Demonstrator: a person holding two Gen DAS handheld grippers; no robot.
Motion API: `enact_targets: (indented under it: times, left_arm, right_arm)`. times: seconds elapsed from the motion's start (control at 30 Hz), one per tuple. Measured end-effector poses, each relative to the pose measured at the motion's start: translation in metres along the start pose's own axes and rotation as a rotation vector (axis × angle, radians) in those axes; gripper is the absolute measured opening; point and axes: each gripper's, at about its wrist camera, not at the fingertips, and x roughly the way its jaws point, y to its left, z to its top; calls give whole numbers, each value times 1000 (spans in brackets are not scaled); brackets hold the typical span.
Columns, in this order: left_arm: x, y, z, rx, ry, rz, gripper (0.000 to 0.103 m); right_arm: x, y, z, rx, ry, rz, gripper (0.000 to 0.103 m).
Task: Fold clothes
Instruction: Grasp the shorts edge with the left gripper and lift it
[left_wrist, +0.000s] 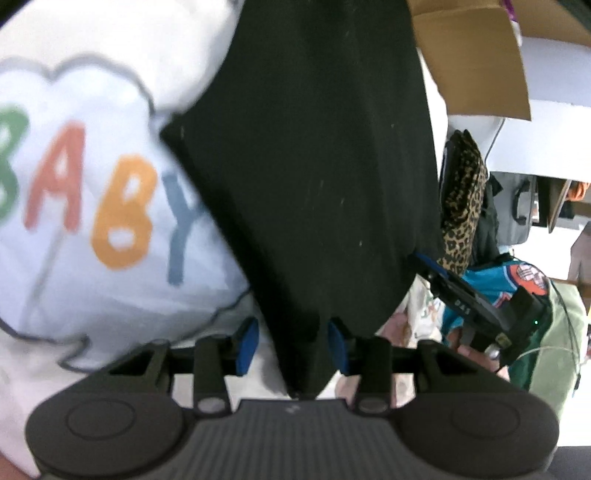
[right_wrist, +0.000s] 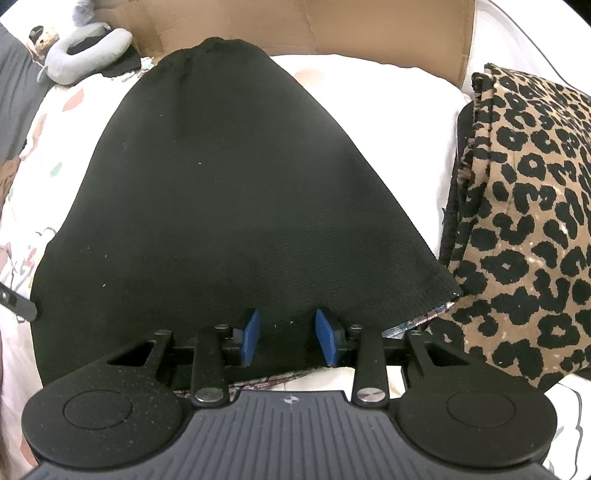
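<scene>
A black garment (right_wrist: 229, 192) lies spread on the white bedding, narrowing towards the far end. My right gripper (right_wrist: 289, 338) points down at its near edge. The blue pads (right_wrist: 250, 334) stand apart, and flat cloth spans the gap unpinched. A patterned underside (right_wrist: 417, 321) peeks out at the near right corner. In the left wrist view a corner of the black garment (left_wrist: 306, 166) hangs between the jaws of my left gripper (left_wrist: 292, 343). It touches the right pad (left_wrist: 337, 341) and is clear of the left one. The right gripper (left_wrist: 480, 306) shows at the garment's right edge.
A leopard-print garment (right_wrist: 524, 206) lies folded on the right. White bedding with coloured "BABY" letters (left_wrist: 92, 206) is under the cloth. A cardboard box (right_wrist: 295, 26) stands behind, a grey neck pillow (right_wrist: 88, 48) sits far left, and a teal shirt (left_wrist: 495, 284) is beyond the right gripper.
</scene>
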Motion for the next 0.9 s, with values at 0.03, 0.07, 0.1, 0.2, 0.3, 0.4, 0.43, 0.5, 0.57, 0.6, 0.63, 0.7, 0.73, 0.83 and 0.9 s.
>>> enact_targets:
  times: [0.03,0.07,0.1,0.2,0.3,0.4,0.43,0.5,0.57,0.6,0.63,0.7,0.73,0.83,0.9]
  left_arm:
    - [5,2,-3,-14,9,-9,44]
    - [7,4,-5,-25,17,-20,44]
    - [10,6,-8,-35,24,-31,44]
    - [19,8,-13,-48,33,-61,45]
    - [26,11,-16,-58,35,-90,45]
    - [31,12,-19,-57,42,-115,45]
    - [30,12,-19,-52,45,-118,45]
    - [33,12,-19,-48,47,-133,45]
    - [35,14,-19,-51,47,-155,45]
    - [37,14,-20,-51,44,-166,45]
    - [39,13,-20,-52,41,-177,44]
    - [42,11,-22,-42,35,-194,44]
    - [43,9,-23,-32,31,-197,44]
    - [41,10,-27,-31,21,-202,39]
    - [39,13,-27,-55,19,-207,36]
  right_arm:
    - [0,0,-1,-2,-2,0,41]
    - [0,1,-1,-6,-3,-1,41]
    - [-1,1,-2,-9,-4,0,41]
    - [0,0,-1,-13,-2,3,41]
    - [0,0,-1,-24,3,2,41]
    - [2,2,0,-36,11,-4,41]
    - [3,3,1,-38,14,-7,41]
    - [4,5,1,-50,19,-15,41]
    - [4,8,1,-65,24,-23,41]
    - [5,8,2,-69,26,-25,41]
    - [5,9,2,-73,29,-27,41]
    - [5,10,3,-81,33,-30,41]
    - [5,10,3,-83,35,-31,41]
    - [6,10,4,-81,38,-30,41]
    - [6,10,4,-79,38,-29,41]
